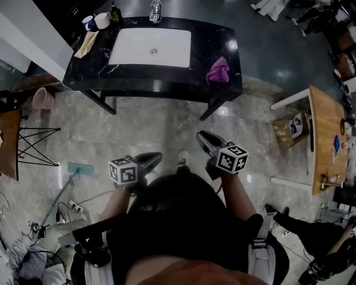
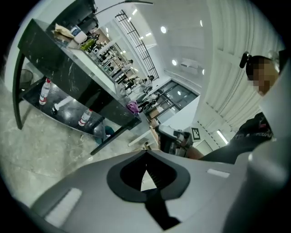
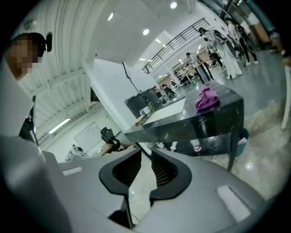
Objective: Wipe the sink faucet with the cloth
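Observation:
A purple cloth [image 1: 218,70] lies crumpled on the right end of the black marble counter [image 1: 222,39], right of the white sink basin [image 1: 150,47]. The chrome faucet [image 1: 156,10] stands at the basin's far edge. Both grippers are held well short of the counter, over the floor. My left gripper [image 1: 157,158] is shut with nothing in it; its tips meet in the left gripper view [image 2: 145,152]. My right gripper [image 1: 201,136] has a narrow gap between its jaws, empty [image 3: 145,152]. In the right gripper view the cloth [image 3: 207,98] lies ahead on the counter top; in the left gripper view the cloth [image 2: 132,107] is small and far.
Two cups [image 1: 95,21] and a beige rag [image 1: 86,44] sit at the counter's left end. Bottles [image 2: 44,91] stand on the shelf under it. A wooden table [image 1: 328,133] is at the right, a mop [image 1: 78,168] and a wire stand [image 1: 36,146] at the left.

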Demonstrator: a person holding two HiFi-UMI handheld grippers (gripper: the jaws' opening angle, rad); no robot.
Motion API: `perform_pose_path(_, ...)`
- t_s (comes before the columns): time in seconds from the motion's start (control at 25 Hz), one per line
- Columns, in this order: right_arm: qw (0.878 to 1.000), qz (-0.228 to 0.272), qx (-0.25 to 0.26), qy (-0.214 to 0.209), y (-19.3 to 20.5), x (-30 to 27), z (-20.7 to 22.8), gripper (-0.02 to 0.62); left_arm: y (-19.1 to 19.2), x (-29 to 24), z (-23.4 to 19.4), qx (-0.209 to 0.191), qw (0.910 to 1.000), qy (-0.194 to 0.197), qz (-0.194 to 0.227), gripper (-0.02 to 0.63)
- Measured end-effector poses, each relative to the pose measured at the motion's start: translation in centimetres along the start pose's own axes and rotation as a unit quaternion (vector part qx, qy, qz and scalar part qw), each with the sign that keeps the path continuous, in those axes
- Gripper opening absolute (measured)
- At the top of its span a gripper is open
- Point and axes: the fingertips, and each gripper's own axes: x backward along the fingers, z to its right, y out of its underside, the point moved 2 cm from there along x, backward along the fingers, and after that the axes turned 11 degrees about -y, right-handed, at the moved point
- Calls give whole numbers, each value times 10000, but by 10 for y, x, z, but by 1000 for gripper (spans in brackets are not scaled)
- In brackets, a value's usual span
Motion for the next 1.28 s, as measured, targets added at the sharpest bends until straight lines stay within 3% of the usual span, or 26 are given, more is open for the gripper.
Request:
perform_pose_path(0.2, 9903, 200, 216, 1356, -90, 10, 124, 141, -20, -30, -2, 105, 9994, -333, 81, 2)
perform_pose_path(0.44, 9806, -69, 534, 1886, -190, -25, 217, 225, -46, -54, 5, 203, 9967, -664, 419, 2)
perform_pose_path(0.6, 9735, -391, 192, 2243, -213, -56, 263, 275, -58, -47, 4, 300, 9933, -902, 656, 2)
perform_pose_path(0.88, 9567, -1172, 10, 2663, -209, -93, 306, 265, -81, -34, -14, 473, 9903, -979, 866, 2)
perform_pose_path(1.04, 9462, -1507, 437, 2829, -202, -103, 304, 171, -100, -28, -45, 547, 9915, -863, 807, 2)
perform_pose_path(1.2, 9464, -1481, 570, 2813, -198, -108, 291, 120, -135, -23, -82, 597, 9947, -575, 605, 2)
perform_pose_path(1.28, 9475, -1309, 898, 2775, -210, -107, 272, 117, -160, -25, -94, 468, 9970, -379, 479, 2)
